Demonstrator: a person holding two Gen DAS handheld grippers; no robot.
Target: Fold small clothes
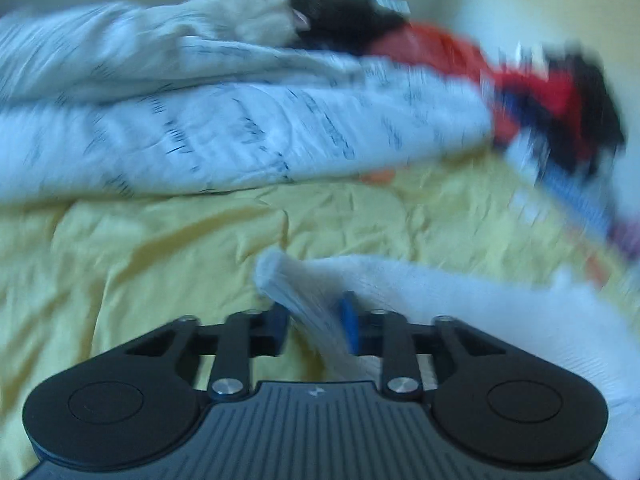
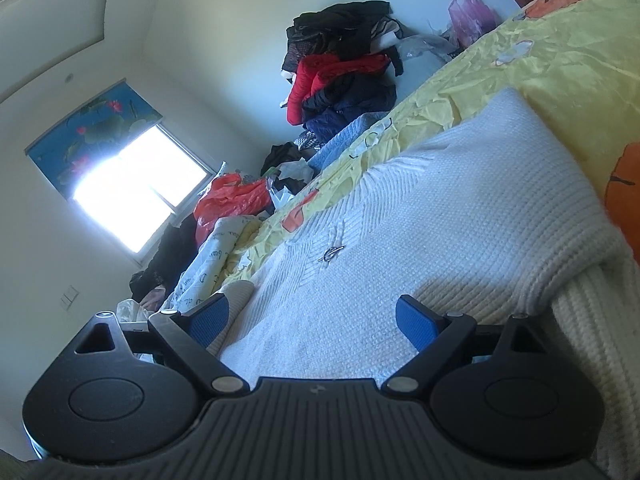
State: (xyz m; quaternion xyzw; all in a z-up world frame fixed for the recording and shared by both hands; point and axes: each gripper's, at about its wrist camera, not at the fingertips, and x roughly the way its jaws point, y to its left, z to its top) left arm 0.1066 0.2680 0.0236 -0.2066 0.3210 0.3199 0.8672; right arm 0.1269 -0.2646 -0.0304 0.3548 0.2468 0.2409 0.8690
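A white knit sweater (image 2: 460,208) lies on the yellow bedsheet (image 2: 560,52). In the left wrist view, which is motion-blurred, my left gripper (image 1: 316,320) is shut on a ribbed edge of the sweater (image 1: 296,292), with the rest of the knit trailing off to the right. In the right wrist view my right gripper (image 2: 312,316) is open, its blue pads (image 2: 414,320) spread wide just above the sweater's body, holding nothing. A small metal clip (image 2: 332,254) sits on the knit ahead of it.
A white printed quilt (image 1: 224,120) is bunched across the far side of the bed. Piles of red, black and blue clothes (image 2: 340,68) and a red plastic bag (image 2: 232,200) lie against the wall. A bright window (image 2: 136,196) is at left.
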